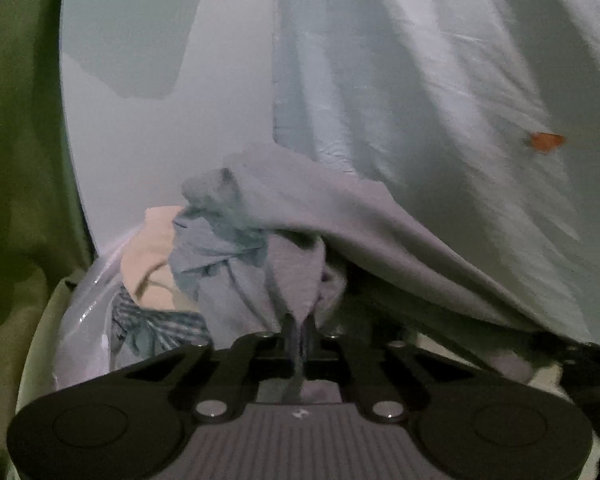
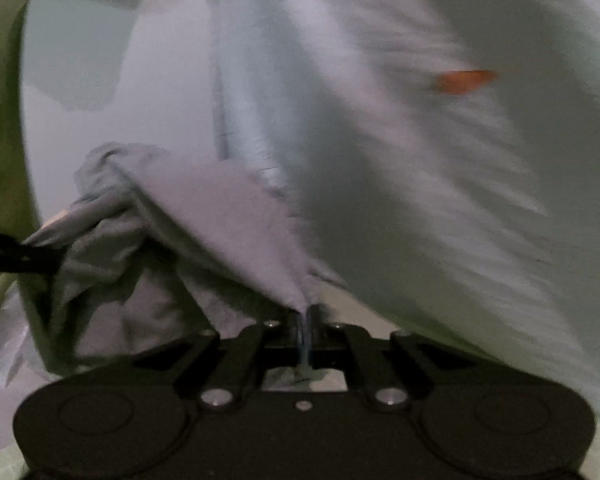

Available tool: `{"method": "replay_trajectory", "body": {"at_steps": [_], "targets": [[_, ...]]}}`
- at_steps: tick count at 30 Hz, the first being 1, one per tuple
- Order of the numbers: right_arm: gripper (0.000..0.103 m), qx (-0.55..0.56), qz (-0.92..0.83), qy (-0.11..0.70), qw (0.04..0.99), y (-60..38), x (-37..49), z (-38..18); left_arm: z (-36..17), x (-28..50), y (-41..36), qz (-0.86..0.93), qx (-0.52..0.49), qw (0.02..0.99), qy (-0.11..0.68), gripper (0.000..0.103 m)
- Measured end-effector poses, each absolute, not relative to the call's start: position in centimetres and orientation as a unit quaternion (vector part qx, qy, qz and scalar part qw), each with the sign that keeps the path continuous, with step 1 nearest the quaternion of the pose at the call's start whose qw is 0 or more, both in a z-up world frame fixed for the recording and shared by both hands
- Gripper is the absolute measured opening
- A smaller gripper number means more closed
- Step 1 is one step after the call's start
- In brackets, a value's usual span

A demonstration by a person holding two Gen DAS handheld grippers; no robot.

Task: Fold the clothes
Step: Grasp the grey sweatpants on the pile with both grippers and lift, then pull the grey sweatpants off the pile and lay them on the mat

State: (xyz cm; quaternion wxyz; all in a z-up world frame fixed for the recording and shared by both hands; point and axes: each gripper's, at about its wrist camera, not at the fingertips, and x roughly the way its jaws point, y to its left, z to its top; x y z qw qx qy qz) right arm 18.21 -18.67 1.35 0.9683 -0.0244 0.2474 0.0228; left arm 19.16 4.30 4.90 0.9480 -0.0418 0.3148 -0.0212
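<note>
Left wrist view: green wall (image 1: 16, 160) on the left, then a clear bag (image 1: 84, 320) of clothes (image 1: 204, 248) low down. The left tool (image 1: 298, 334) is pinched together on a fold of the grey garment (image 1: 320, 216), which stretches off right over a pale sheet (image 1: 440, 80). Right wrist view: the right tool (image 2: 306, 320) is clamped on another edge of the same grey garment (image 2: 204, 208), blurry orange spot (image 2: 464, 80) on the sheet (image 2: 380, 140).

bare white table (image 1: 140, 128) left; clothes pile (image 1: 188, 264) and draped sheet (image 1: 440, 80) block ahead.
</note>
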Motion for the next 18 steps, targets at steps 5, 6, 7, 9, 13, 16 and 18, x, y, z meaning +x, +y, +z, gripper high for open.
{"method": "replay_trajectory", "body": {"at_steps": [5,6,7,9,13,16,18], "targets": [[0.002,0.014,-0.085,0.256,0.963,-29.1,10.0,1.3,4.3,13.2,-0.2,-0.058,-0.039,0.943,0.325,0.000],[0.002,0.021,-0.113,0.259,0.959,-31.6,8.1,1.1,3.7,11.8,-1.4,-0.067,-0.041,0.939,0.333,0.000],[0.002,0.028,-0.141,0.263,0.954,-34.2,6.3,0.9,3.1,10.5,-2.6,-0.077,-0.044,0.935,0.342,0.000],[0.002,0.046,-0.196,0.274,0.940,-39.8,1.9,0.5,1.4,7.5,-5.4,-0.092,-0.051,0.923,0.370,0.000],[0.002,0.060,-0.307,0.290,0.905,-50.2,-6.8,-0.3,-1.3,2.1,-10.7,-0.121,-0.060,0.898,0.418,0.002],[0.003,0.089,-0.366,0.304,0.875,-56.4,-12.3,-1.0,-2.6,-0.8,-13.9,-0.134,-0.056,0.883,0.446,0.005],[0.005,0.111,-0.384,0.311,0.862,-59.2,-15.4,-1.4,-3.3,-2.0,-15.3,-0.141,-0.050,0.875,0.460,0.019]]}}
